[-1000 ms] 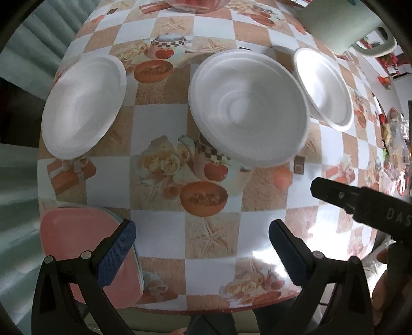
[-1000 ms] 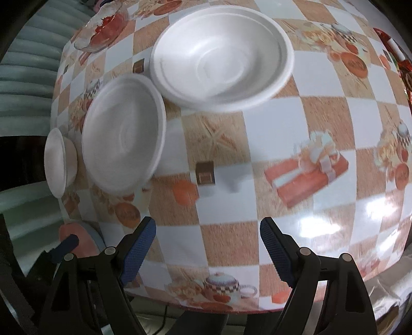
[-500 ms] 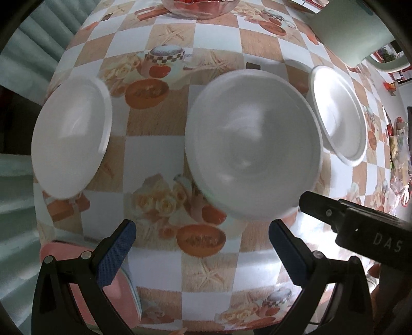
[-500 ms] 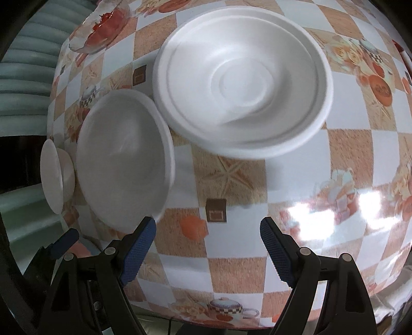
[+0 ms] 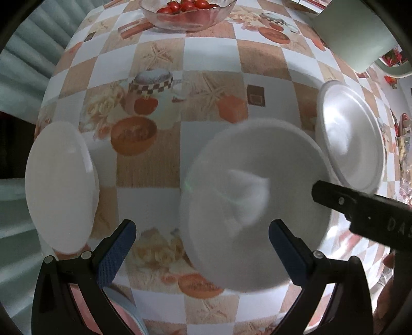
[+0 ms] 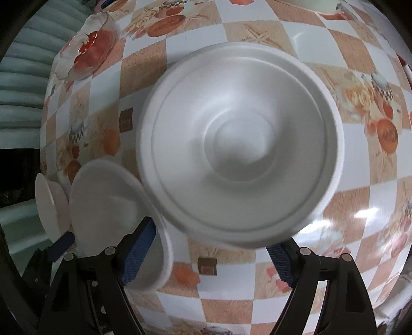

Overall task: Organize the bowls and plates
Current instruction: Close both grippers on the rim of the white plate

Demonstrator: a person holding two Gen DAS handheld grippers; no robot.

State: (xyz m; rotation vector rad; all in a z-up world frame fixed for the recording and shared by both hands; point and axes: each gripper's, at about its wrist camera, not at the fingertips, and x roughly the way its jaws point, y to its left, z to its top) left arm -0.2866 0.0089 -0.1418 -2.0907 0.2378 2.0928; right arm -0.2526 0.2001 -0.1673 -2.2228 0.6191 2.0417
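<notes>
Table surface: glossy checked oilcloth (image 5: 164,165), white and tan squares, printed with roses, starfish, teapots, halved orange fruit and red gift boxes. Bright window-like glare patches on the cloth at the right side of the right wrist view (image 6: 368,214). Clear glass bowl of small red tomatoes (image 5: 188,13) stands at the far edge of the table. Pale green plastic pitcher (image 5: 358,33) stands at the far right corner. Pale blue-green ribbed upholstery (image 5: 23,69) sits beyond the table's left edge. Salmon-pink flat tray (image 5: 82,293) shows at the near left corner. Lighting is soft and indoor.
</notes>
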